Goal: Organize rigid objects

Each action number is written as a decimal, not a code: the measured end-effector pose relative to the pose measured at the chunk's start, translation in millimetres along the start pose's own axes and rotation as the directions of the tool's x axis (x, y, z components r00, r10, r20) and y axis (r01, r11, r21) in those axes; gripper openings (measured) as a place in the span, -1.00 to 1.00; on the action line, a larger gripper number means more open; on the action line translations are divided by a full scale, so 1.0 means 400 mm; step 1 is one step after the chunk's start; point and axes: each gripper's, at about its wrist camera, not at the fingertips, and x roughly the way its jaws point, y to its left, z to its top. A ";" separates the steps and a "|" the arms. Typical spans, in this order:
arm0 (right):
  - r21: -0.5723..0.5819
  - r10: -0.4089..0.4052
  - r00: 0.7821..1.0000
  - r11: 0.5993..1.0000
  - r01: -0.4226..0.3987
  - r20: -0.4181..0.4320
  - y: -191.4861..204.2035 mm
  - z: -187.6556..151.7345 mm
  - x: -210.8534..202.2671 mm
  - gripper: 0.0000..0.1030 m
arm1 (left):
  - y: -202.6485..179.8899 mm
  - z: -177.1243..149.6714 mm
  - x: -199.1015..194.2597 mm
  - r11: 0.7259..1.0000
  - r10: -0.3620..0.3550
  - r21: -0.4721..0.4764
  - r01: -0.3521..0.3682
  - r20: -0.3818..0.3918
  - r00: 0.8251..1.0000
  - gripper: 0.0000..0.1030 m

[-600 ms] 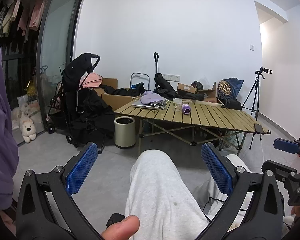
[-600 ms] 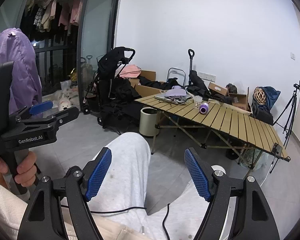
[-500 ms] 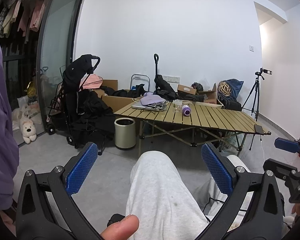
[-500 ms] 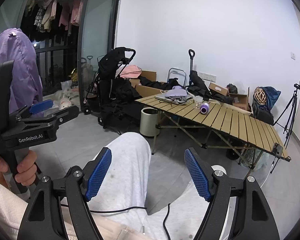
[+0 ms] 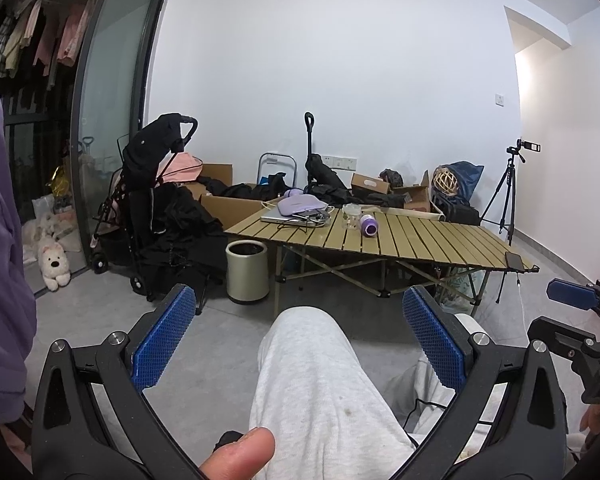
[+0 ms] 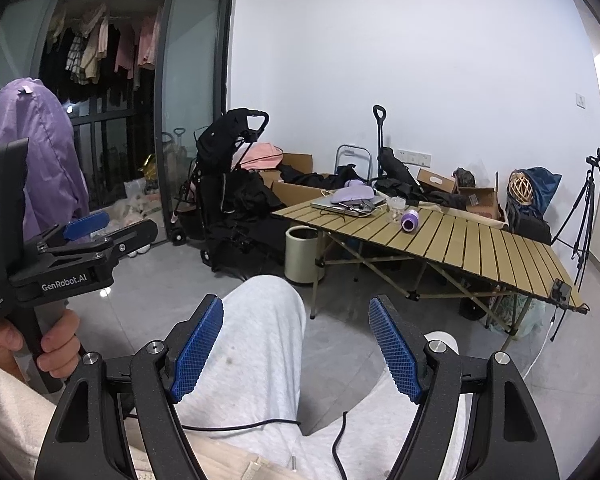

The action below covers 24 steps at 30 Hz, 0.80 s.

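Note:
A slatted wooden folding table (image 5: 420, 240) stands across the room, also in the right wrist view (image 6: 480, 240). On it lie a purple bottle on its side (image 5: 368, 225) (image 6: 410, 220), a clear glass (image 5: 350, 216) (image 6: 396, 205), a laptop (image 5: 284, 216) with a lilac item (image 5: 302, 204) on top, and a phone (image 5: 514, 258) at the right end. My left gripper (image 5: 300, 334) is open and empty above a knee in grey trousers (image 5: 312, 360). My right gripper (image 6: 296, 342) is open and empty, far from the table.
A beige bin (image 5: 247, 272) stands by the table's left leg. A black stroller (image 5: 152, 200), cardboard boxes (image 5: 220, 200) and dark clothes crowd the back left. A tripod (image 5: 508, 196) stands at the right. A plush dog (image 5: 53, 264) sits by the glass door.
Both views have shifted very slightly. Both grippers stay open and empty over the lap.

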 end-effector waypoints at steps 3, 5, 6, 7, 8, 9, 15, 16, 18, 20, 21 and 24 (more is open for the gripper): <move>-0.007 0.002 1.000 1.000 -0.002 0.001 0.006 0.001 0.001 0.56 | 0.000 -0.005 0.000 1.000 0.003 -0.006 -0.003 -0.001 1.000 1.00; -0.011 0.013 1.000 1.000 -0.013 0.011 0.007 -0.002 -0.003 0.56 | 0.002 -0.006 0.001 1.000 -0.004 -0.008 0.004 0.000 1.000 1.00; -0.012 0.016 1.000 1.000 -0.016 0.010 0.009 -0.007 -0.002 0.56 | 0.003 -0.007 0.000 1.000 0.002 -0.009 -0.002 0.001 1.000 1.00; -0.010 0.016 1.000 1.000 -0.016 0.007 0.009 -0.004 0.001 0.56 | 0.005 -0.007 0.000 1.000 0.003 -0.010 -0.003 0.001 1.000 1.00; -0.008 0.016 1.000 1.000 -0.016 0.004 0.010 -0.004 0.003 0.56 | 0.009 -0.007 -0.001 1.000 0.000 -0.014 0.000 0.004 1.000 1.00; -0.007 0.015 1.000 1.000 -0.015 0.000 0.012 -0.004 0.007 0.56 | 0.012 -0.006 -0.001 1.000 0.002 -0.019 -0.002 0.005 1.000 1.00; -0.021 0.017 1.000 1.000 -0.017 -0.010 0.014 -0.004 0.013 0.56 | 0.013 -0.004 0.004 1.000 0.011 -0.024 -0.011 -0.005 1.000 1.00; -0.019 0.021 1.000 1.000 -0.021 -0.012 0.011 0.005 0.019 0.56 | 0.012 -0.004 0.002 1.000 0.013 -0.019 -0.013 0.000 1.000 1.00; -0.023 0.017 1.000 1.000 -0.018 -0.016 0.012 0.001 0.020 0.56 | 0.009 -0.007 -0.002 1.000 0.018 -0.011 -0.018 0.007 1.000 1.00; -0.027 0.015 1.000 1.000 -0.016 -0.020 0.014 -0.002 0.022 0.56 | 0.010 -0.006 0.004 1.000 0.011 -0.013 -0.011 -0.002 1.000 1.00; -0.026 0.016 1.000 1.000 -0.017 -0.021 0.014 -0.003 0.025 0.56 | 0.011 -0.007 0.008 1.000 0.011 -0.015 -0.011 -0.009 1.000 1.00; -0.025 0.022 0.999 0.999 -0.023 -0.029 0.019 -0.010 0.032 0.56 | 0.014 -0.008 0.016 1.000 0.017 -0.017 -0.017 -0.024 1.000 1.00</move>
